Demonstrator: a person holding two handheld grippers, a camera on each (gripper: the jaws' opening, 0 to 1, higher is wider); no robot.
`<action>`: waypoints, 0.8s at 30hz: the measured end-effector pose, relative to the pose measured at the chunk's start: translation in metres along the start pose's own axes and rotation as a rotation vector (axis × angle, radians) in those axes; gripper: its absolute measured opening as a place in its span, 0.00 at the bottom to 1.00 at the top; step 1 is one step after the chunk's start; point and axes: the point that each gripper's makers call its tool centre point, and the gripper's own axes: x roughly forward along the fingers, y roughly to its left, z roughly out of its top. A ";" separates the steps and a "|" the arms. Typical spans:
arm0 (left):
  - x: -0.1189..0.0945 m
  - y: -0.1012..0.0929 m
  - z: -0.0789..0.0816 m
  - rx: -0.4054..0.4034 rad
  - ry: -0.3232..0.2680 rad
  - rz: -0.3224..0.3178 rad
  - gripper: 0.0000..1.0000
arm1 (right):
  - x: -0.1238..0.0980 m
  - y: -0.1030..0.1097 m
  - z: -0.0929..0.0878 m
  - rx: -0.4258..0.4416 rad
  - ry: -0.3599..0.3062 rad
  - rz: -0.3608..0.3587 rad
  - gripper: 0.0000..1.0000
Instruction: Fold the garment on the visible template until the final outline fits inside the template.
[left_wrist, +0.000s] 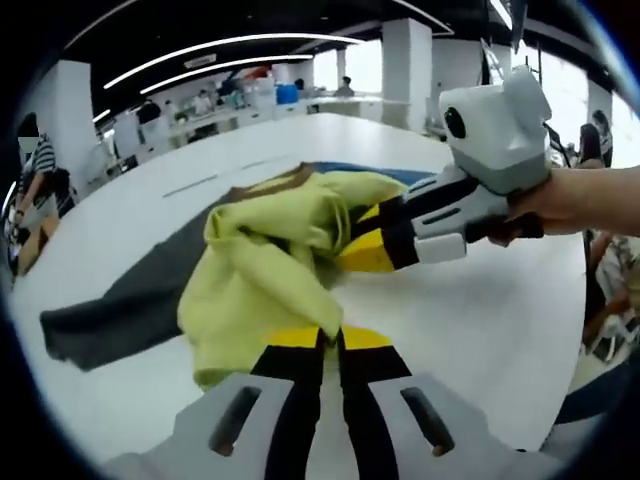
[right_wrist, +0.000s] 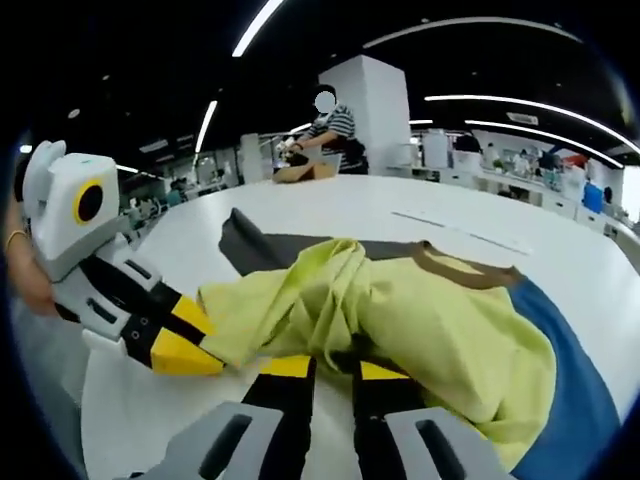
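The white tabletop (left_wrist: 480, 330) lies bare around the cloth, with open surface toward its far edge and on either side. The yellow-green garment (left_wrist: 265, 270) sits bunched in the middle, partly over a dark grey template (left_wrist: 130, 310) and a blue sheet (right_wrist: 570, 400). Its brown collar (right_wrist: 455, 268) faces up. The left tool (left_wrist: 331, 337) and the right tool (right_wrist: 330, 366) each pinch a fold of the garment.

Soft matt yellow cloth garment (left_wrist: 270, 270), smooth white table (left_wrist: 480, 320), glossy plastic gripper fingers (left_wrist: 365, 338)
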 end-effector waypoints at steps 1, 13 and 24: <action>-0.002 0.001 0.002 -0.005 -0.006 -0.002 0.02 | 0.000 -0.001 -0.001 0.006 0.004 -0.006 0.02; -0.024 0.015 0.020 -0.064 -0.053 -0.010 0.00 | -0.011 -0.001 0.003 0.047 0.003 -0.009 0.00; -0.053 0.031 0.033 -0.104 -0.087 -0.002 0.00 | -0.041 0.001 0.010 0.078 0.019 -0.007 0.00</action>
